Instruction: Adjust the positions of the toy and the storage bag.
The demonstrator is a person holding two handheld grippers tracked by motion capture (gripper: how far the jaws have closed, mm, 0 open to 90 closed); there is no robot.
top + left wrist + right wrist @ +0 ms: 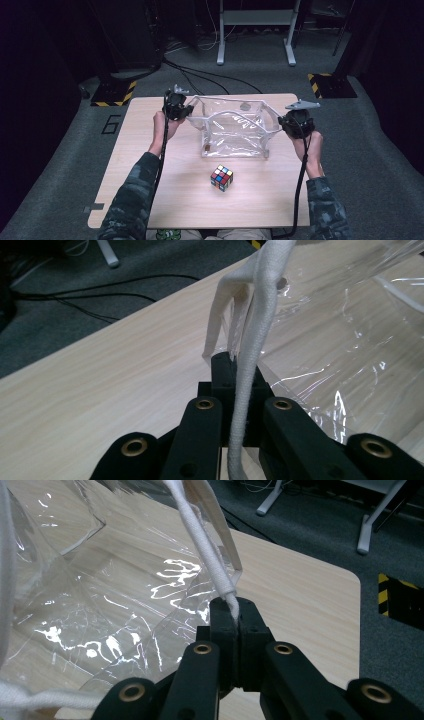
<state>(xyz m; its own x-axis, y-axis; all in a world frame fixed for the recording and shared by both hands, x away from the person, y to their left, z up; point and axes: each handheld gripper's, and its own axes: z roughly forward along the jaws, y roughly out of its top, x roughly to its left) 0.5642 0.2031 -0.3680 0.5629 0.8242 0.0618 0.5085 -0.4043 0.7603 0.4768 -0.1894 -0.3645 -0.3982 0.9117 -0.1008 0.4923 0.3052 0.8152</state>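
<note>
- High view: clear plastic bag [234,131] stands open at centre of the light wooden table [150,190], just above the middle of the frame, mouth stretched wide between the two grippers.
- Left gripper [176,106] at upper left of the bag, held in the person's left hand [162,125]; black cable trails down along the camouflage sleeve [131,195].
- Left gripper view: its fingers [222,371] are closed tight on a white cord handle [255,340] of the bag; the cord runs down between them toward the bottom edge, and a flat white strap end [220,315] hangs just beside it. Clear film of the bag spreads across the right half of that frame.
- Right gripper [296,122] at upper right of the bag, grey three-cornered plate on top, held in the right hand [311,150].
- Right gripper view: its fingers [252,620] are clamped together on the end of a white cord [202,545] at centre frame; cord rises to upper left. Clear film with bright glare lies across the left half; another stretch of white cord crosses the lower left corner.
- Multicoloured puzzle cube [221,178] sits on the table below the bag, lower centre of the high view, near the bag but apart from it, untouched by either gripper.
- Floor around the table is grey carpet [380,165]; black cables [210,77] and a white metal stand [255,30] at the top of the frame.
</note>
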